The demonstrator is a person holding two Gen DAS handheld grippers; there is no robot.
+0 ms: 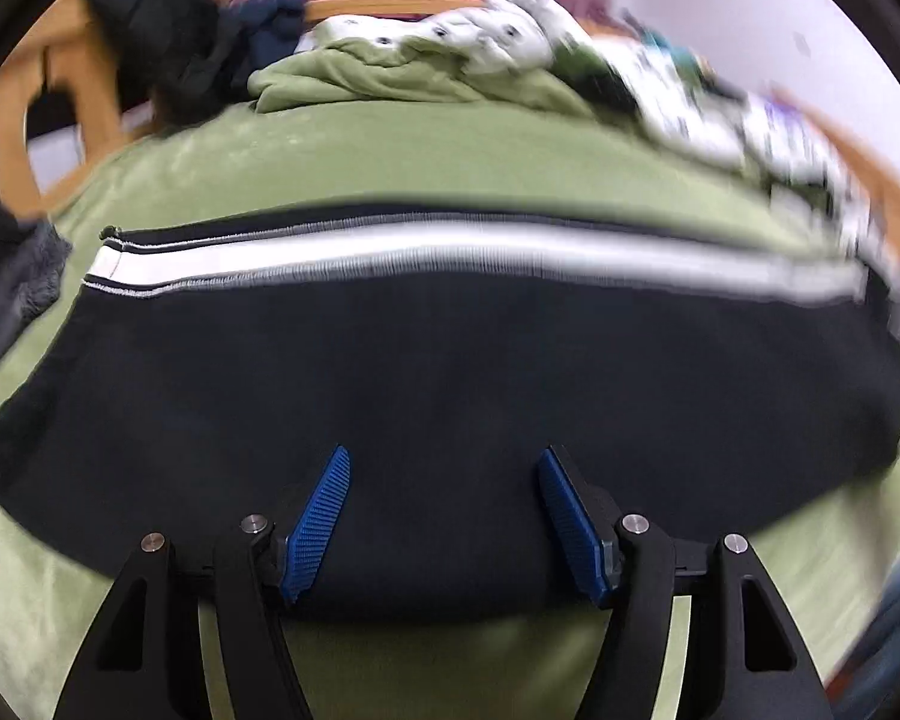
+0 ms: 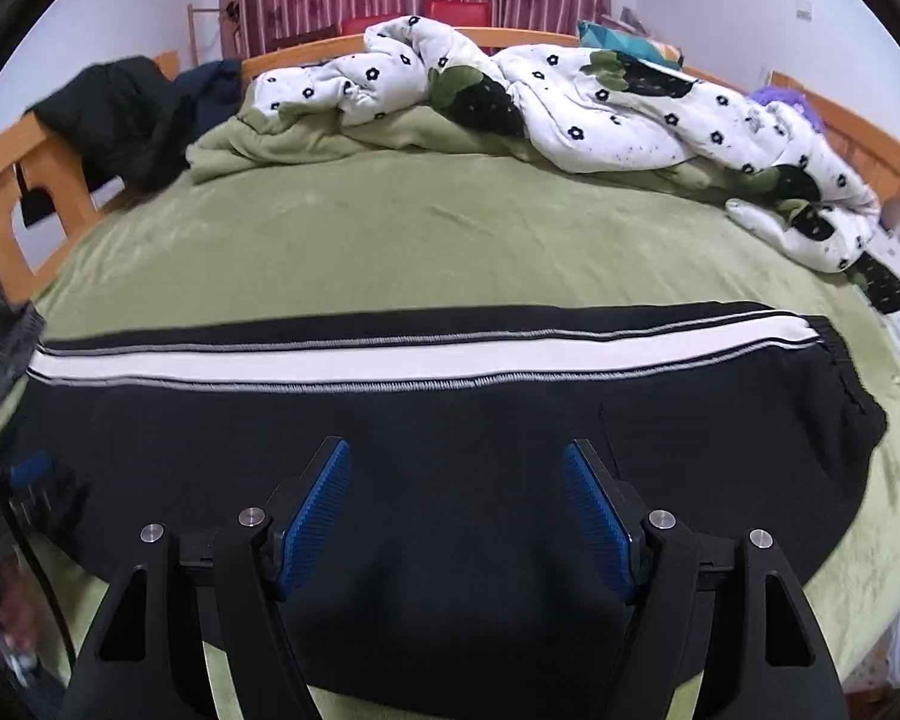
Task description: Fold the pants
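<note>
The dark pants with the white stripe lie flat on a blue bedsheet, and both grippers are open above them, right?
Not quite: the bedsheet is green, as the right wrist view shows. The pants do lie flat, with the left gripper and right gripper open.

Black pants [image 2: 450,456] with white side stripe, green sheet [image 2: 390,240], white flower-print quilt [image 2: 630,102]

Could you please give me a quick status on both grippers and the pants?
Left gripper open, empty. Right gripper open, empty. Pants flat on the green sheet, white stripe along the far edge. Quilt bunched at the far side, clear of them.
</note>
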